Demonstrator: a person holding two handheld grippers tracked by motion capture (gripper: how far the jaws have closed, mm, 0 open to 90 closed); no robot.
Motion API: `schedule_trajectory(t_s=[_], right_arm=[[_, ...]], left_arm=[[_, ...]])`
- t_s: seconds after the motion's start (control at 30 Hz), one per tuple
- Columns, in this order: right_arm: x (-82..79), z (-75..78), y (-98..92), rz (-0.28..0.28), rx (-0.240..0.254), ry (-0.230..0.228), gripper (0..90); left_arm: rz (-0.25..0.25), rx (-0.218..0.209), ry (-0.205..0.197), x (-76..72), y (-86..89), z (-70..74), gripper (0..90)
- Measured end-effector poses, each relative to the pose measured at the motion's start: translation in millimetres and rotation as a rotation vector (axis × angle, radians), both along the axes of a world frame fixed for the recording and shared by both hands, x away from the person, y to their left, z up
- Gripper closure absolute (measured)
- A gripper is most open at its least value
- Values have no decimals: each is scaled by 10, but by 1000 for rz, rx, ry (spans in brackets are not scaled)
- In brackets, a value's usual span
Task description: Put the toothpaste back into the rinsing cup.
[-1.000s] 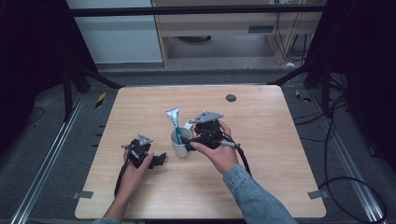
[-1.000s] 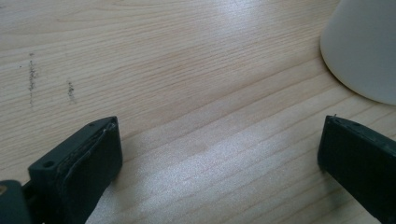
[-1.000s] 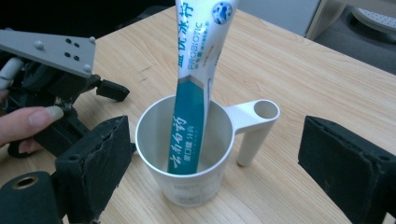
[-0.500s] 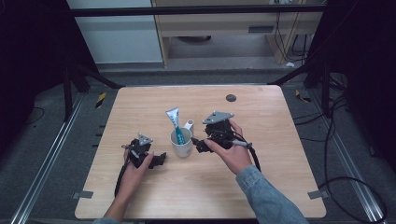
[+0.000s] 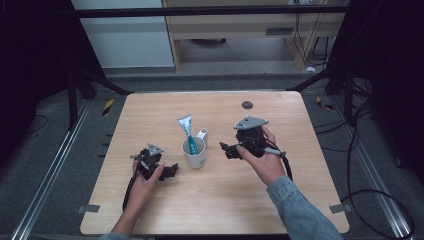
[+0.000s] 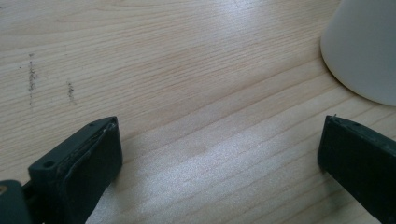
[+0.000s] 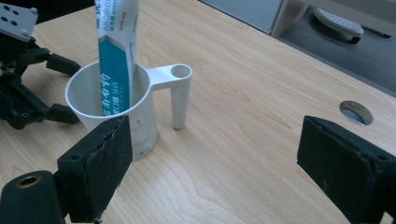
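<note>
A white cup (image 5: 194, 152) with a handle (image 7: 178, 88) stands near the middle of the wooden table (image 5: 210, 110). A teal and white toothpaste tube (image 5: 187, 131) stands in the cup (image 7: 116, 112), leaning on the rim. My right gripper (image 5: 226, 150) is open just right of the cup, apart from it, with nothing between its jaws (image 7: 210, 163). My left gripper (image 5: 172, 171) rests open on the table left of the cup. The cup's white wall (image 6: 364, 46) sits beyond its right jaw, untouched.
A round dark grommet hole (image 5: 247, 104) lies at the table's far side. Black frame bars and cables surround the table. A metal rail (image 5: 45, 180) runs along the left. A desk and grey floor lie beyond the far edge.
My right gripper has let go at the cup and drawn back to the right, leaving the tube standing in it. The left gripper has stayed put.
</note>
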State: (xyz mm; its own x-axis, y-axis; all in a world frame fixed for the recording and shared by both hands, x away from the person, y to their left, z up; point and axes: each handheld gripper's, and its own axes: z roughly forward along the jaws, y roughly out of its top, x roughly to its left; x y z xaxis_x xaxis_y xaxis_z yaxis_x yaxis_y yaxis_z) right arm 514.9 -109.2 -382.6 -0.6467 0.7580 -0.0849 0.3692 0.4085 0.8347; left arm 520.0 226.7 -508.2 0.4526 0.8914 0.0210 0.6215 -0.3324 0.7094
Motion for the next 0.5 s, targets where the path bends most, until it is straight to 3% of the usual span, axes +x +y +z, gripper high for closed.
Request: schedule_trajectory(t_s=[0.5], right_arm=[[6, -28, -329, -68, 13, -12, 95]], left_arm=[[1, 1, -1, -4, -1, 0, 0]])
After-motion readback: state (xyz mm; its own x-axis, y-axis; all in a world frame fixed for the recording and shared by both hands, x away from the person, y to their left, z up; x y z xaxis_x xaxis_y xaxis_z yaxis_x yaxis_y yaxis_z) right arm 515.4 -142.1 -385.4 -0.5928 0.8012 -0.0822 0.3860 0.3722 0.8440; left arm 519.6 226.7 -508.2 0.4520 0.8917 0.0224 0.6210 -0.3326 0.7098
